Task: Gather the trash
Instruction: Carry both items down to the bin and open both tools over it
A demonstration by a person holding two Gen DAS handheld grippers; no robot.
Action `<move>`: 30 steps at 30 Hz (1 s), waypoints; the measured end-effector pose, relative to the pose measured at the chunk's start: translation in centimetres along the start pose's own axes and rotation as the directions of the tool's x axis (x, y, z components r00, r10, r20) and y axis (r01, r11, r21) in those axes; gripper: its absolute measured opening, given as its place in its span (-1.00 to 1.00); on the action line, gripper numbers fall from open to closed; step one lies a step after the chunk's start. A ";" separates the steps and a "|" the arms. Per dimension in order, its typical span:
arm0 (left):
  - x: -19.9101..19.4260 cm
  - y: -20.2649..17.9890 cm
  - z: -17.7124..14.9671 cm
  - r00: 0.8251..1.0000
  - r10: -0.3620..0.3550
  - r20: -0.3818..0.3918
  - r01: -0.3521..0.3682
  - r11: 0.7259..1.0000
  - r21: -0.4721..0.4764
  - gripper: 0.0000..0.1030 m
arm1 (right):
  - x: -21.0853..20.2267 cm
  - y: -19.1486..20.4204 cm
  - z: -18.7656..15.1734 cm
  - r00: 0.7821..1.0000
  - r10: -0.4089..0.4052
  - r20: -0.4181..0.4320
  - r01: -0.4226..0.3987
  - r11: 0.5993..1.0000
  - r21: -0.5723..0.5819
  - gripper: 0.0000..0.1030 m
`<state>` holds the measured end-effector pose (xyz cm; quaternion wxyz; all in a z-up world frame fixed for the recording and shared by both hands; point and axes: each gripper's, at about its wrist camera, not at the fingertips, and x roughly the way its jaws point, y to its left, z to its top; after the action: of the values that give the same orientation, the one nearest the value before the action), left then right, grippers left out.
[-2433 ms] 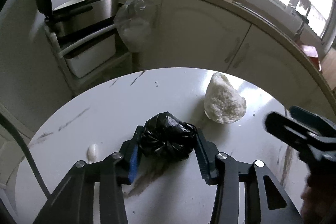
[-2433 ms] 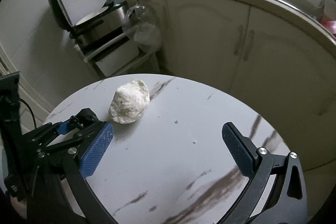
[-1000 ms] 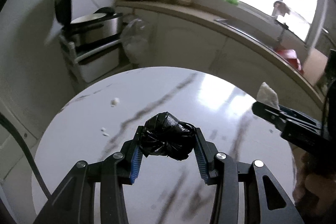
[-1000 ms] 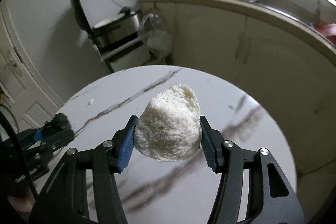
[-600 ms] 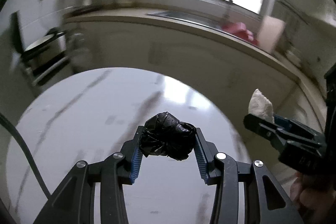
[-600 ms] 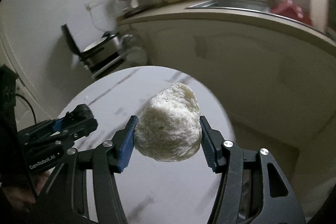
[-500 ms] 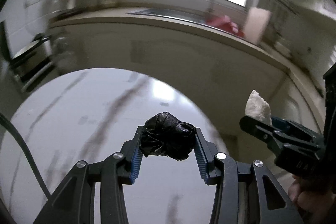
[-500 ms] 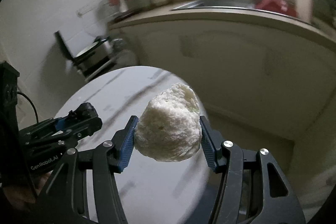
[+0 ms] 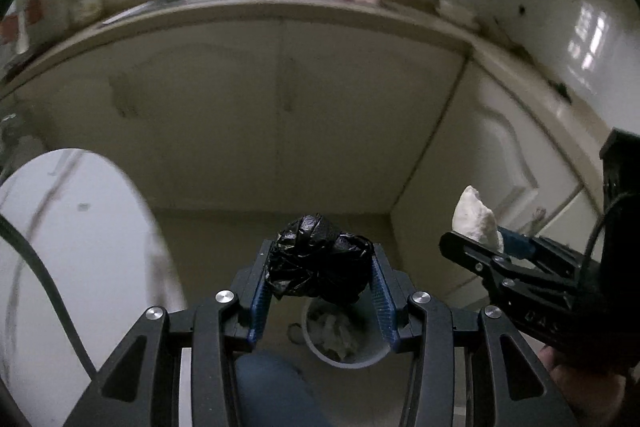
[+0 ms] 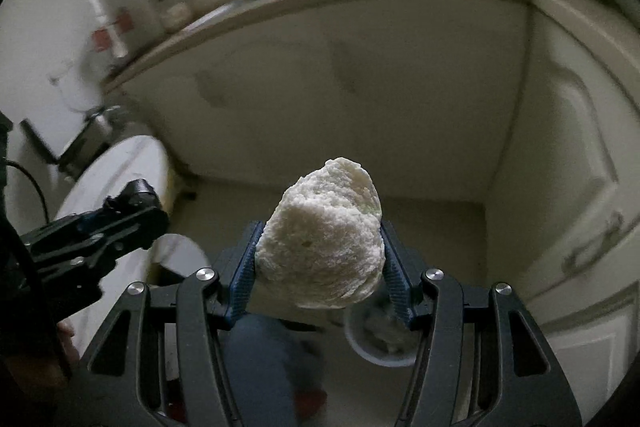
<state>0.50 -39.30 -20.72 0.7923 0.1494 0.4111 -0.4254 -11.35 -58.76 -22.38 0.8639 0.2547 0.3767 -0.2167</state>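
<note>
Pinching a crumpled black bag (image 9: 318, 259) between its blue pads (image 9: 258, 301), the left gripper (image 9: 318, 291) hangs above the floor, its jaws closed in on the bag's two sides. The bag bulges forward past the fingertips. Below it, partly hidden by the bag and the right-hand finger, a white bin (image 9: 340, 343) stands on the floor with pale crumpled waste inside. A round white table (image 9: 60, 259) fills the left of this view; its right edge lies well left of the bin. A black cable (image 9: 48, 291) crosses in front of the table.

The right gripper (image 10: 320, 267) grips a white wad (image 10: 320, 239), rough and crumbly in look, with a faint green tinge at its upper right. Its jaws press on the wad's left and right flanks, and the wad rises well above the pads. The same bin shows low and to the right of the wad, half behind the right finger.

Each gripper shows in the other's view: the right one at the right edge of the left view with the wad's tip poking up, the left one at the left edge of the right view, in front of the table's edge. Cream cabinets (image 10: 360, 99) meet in a corner behind both, under a counter (image 9: 280, 5) with blurred items. Something blue (image 10: 264, 359) lies low between the right gripper's fingers.
</note>
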 end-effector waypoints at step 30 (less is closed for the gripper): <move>19.7 -3.8 -1.7 0.940 0.025 -0.341 -0.030 1.000 -0.009 0.61 | 12.9 -13.3 -5.8 0.957 -0.089 -0.274 0.170 0.943 0.286 1.00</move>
<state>2.46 -51.45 -36.68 0.7161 0.2208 0.5430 -0.3790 -14.00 -67.88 -39.25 0.7412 0.3863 0.4635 -0.2942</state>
